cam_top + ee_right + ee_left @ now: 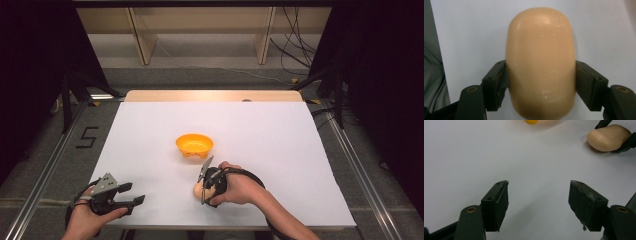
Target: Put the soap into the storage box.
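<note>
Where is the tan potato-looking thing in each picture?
High view: the tan lump lies low, centre, at the right gripper.
Left gripper view: top right corner.
Right gripper view: middle, between the jaws.
Shared landmark: the white table sheet.

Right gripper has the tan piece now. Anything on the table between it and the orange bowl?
Nothing visible. The right gripper grips the tan piece near the front edge; the orange bowl sits just beyond it, with bare white table between. The left gripper is open, off to the side.

Ahead of the right gripper only the orange bowl stands near; bare table flanks it.
</note>
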`<state>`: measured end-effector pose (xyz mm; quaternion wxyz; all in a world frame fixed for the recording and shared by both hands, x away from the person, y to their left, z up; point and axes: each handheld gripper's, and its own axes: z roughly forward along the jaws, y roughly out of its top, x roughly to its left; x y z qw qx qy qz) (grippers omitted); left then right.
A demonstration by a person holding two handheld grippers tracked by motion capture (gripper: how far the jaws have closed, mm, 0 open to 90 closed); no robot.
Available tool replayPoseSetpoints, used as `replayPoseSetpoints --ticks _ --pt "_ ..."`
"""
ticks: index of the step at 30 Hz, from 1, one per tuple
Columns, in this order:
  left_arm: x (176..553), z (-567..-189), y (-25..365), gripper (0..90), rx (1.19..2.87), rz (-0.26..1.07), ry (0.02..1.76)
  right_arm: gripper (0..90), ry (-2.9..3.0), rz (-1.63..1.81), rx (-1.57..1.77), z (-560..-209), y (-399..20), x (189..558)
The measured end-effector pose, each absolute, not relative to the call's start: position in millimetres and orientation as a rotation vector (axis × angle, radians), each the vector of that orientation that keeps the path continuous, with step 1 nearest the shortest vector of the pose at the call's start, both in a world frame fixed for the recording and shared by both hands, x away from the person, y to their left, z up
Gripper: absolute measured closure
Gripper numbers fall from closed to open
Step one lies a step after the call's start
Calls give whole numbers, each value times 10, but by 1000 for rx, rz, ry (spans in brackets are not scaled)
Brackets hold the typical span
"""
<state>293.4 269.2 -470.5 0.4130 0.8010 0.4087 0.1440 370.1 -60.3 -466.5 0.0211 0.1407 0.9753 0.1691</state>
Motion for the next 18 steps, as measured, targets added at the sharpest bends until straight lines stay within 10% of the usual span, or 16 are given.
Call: replayPoseSetpoints --ticks 18 --pt "2940 -4692 2714 321 2041 363 1020 333 2986 643 462 -4607 -661 3709"
